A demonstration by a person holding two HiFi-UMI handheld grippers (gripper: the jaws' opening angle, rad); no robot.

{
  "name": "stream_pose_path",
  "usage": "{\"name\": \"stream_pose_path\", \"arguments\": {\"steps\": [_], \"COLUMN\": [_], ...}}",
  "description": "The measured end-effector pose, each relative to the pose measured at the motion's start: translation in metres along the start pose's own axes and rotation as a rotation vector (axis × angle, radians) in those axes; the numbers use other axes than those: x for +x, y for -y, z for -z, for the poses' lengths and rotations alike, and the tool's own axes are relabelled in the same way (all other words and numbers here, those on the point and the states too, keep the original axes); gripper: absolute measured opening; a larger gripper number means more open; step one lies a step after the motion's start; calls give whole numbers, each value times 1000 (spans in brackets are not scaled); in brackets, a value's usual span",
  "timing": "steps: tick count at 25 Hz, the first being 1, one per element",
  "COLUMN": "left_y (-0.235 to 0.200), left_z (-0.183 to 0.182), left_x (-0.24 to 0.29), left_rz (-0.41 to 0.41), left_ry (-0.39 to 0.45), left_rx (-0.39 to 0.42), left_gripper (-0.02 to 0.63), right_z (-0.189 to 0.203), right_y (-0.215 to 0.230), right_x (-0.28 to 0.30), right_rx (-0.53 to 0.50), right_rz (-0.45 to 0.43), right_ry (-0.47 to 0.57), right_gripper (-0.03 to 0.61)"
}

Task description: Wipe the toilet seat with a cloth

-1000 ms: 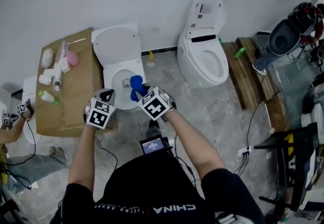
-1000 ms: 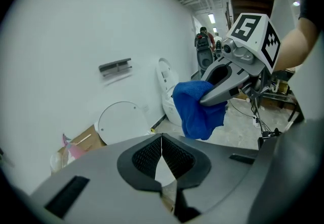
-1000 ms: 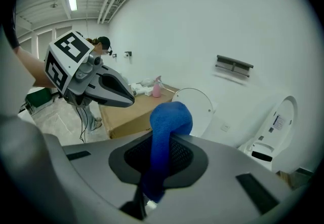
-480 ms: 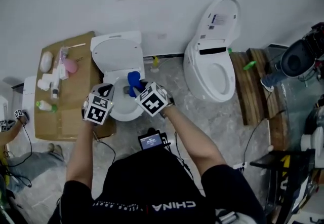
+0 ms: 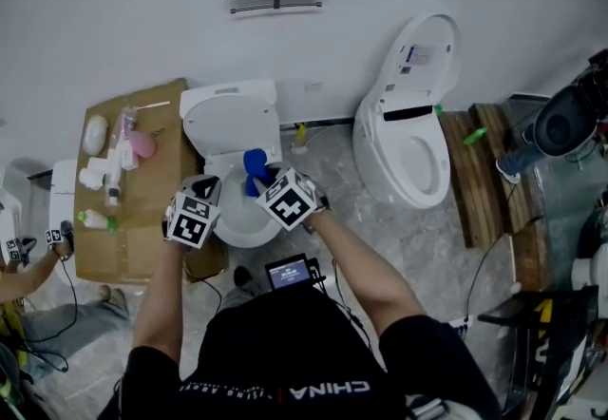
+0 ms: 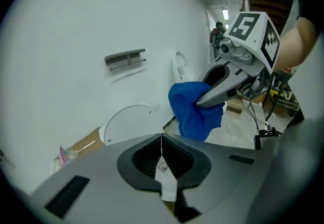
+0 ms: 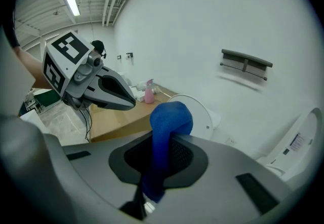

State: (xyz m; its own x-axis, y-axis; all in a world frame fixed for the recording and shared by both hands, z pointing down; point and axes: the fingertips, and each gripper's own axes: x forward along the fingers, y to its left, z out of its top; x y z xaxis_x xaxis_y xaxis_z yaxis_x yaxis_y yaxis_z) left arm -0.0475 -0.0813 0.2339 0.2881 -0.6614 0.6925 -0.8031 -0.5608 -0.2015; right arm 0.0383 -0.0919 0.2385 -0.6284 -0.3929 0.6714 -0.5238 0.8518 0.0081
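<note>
White wall and grey floor surround a toilet with its lid raised. The right gripper is clamped on a blue cloth, which hangs over the back of the seat rim, just in front of the lid. The left gripper, jaws together and empty, is over the rim's left edge. Cardboard lies on the left and a second toilet stands to the right. Neither seems to block the wipe.

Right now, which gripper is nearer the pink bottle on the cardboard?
Left. The left gripper is at the left edge of the toilet bowl, beside the cardboard holding the pink bottle; the right gripper, shut on the blue cloth, is farther right over the bowl.
</note>
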Motion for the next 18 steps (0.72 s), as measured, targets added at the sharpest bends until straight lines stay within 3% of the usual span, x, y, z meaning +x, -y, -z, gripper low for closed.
{"name": "stream_pose_path", "arguments": {"steps": [6, 18], "left_y": [-25, -45], "left_z": [1, 4], "left_x": [-3, 3], "left_rz": [29, 59], "left_ry": [25, 37], "left_rx": [12, 23], "left_gripper": [12, 12], "right_z": [-23, -40], "right_y": [1, 2], "right_x": [7, 19], "right_rx": [43, 58], "right_rz": [59, 92], "right_ry": [10, 9], "right_gripper": [49, 49]}}
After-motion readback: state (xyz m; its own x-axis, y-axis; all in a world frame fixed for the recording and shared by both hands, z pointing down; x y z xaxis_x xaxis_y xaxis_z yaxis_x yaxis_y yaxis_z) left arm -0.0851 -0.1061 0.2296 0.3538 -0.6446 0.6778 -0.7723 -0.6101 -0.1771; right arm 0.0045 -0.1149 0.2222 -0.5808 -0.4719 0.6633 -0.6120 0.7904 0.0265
